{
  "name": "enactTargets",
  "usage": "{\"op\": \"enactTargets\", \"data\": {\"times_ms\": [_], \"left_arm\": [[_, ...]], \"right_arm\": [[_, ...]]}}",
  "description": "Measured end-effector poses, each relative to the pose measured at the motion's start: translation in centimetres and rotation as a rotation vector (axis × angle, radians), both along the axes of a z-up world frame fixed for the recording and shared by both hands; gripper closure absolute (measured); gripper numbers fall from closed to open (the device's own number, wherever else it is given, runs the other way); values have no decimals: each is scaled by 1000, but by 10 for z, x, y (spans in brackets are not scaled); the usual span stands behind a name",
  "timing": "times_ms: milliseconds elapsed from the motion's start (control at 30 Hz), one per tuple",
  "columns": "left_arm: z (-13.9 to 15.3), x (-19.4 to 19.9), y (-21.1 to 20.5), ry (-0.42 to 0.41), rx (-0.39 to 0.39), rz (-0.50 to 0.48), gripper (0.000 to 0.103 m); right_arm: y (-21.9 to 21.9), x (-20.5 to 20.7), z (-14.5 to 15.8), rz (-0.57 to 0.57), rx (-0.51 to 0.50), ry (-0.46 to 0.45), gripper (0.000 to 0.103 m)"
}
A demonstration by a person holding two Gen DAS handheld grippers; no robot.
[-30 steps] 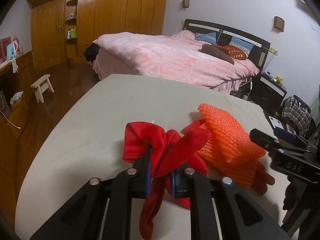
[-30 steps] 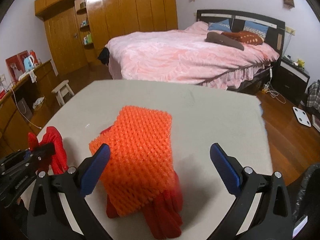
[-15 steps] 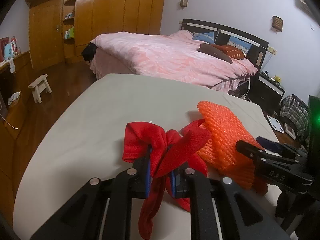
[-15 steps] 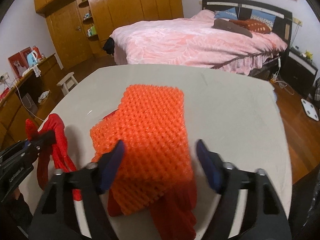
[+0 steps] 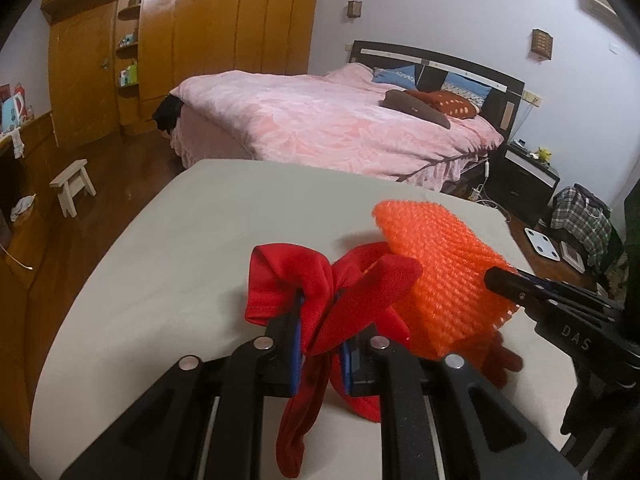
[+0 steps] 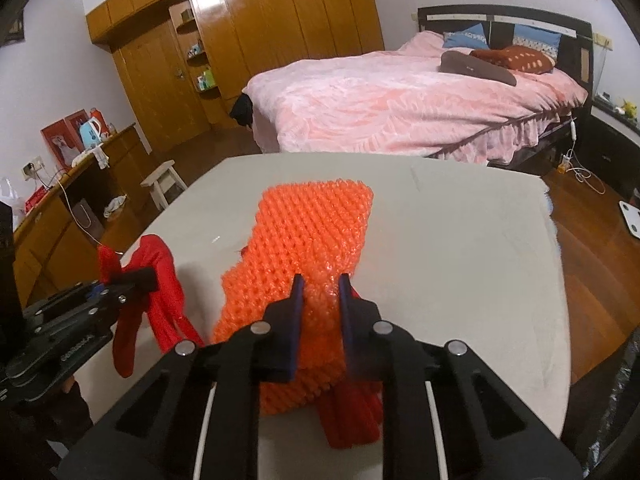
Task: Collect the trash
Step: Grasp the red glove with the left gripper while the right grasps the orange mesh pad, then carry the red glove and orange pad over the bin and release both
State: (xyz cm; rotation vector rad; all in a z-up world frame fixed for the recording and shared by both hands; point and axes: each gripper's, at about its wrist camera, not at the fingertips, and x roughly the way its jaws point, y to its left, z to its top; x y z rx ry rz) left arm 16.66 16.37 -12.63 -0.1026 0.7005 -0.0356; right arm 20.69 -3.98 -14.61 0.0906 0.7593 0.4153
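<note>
Two hand-held grippers worked over a pale grey tabletop (image 6: 460,240) in a bedroom. The left hand-held gripper (image 5: 320,320) pointed forward and level above the near part of the tabletop, its blue-padded fingers (image 5: 297,340) drawn close together and pinching a bunched red cloth (image 5: 320,280); part of the cloth rose in a fold above the fingers and a strip of it hung down between the black linkage arms. The right hand-held gripper (image 6: 320,296), seen in the left wrist view as a black bar entering from the right (image 5: 552,304), was angled towards the middle of the tabletop, and its fingers (image 6: 295,304) were pressed onto the near edge of an orange foam net (image 6: 312,232), pinching a ridge of it. The far end of the orange foam net lay flat on the tabletop, while its near end overlapped more red material (image 6: 352,412) below the right fingers. The two grippers sat near each other, the red cloth just to the left of the net. Behind the tabletop stood a bed (image 6: 400,96) with a pink cover, a wooden wardrobe (image 5: 200,40) and a small white stool (image 5: 72,184).
</note>
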Motion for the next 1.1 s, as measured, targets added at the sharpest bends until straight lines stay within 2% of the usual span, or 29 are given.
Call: {"op": "enactTargets", "data": {"times_ms": [433,767,1100], "left_arm": [[29,-18,-24,-39,-6,-38,88],[39,-31,-48,-34,-11,-77,88],[62,-52,-84,-74,-5,-130,88]], "right_arm": [[-33,-31,31,-41,43,-35,88],[-63,-61,51,-76,41,-62,88],[-92,-95,77,-100,18,-113,88]]}}
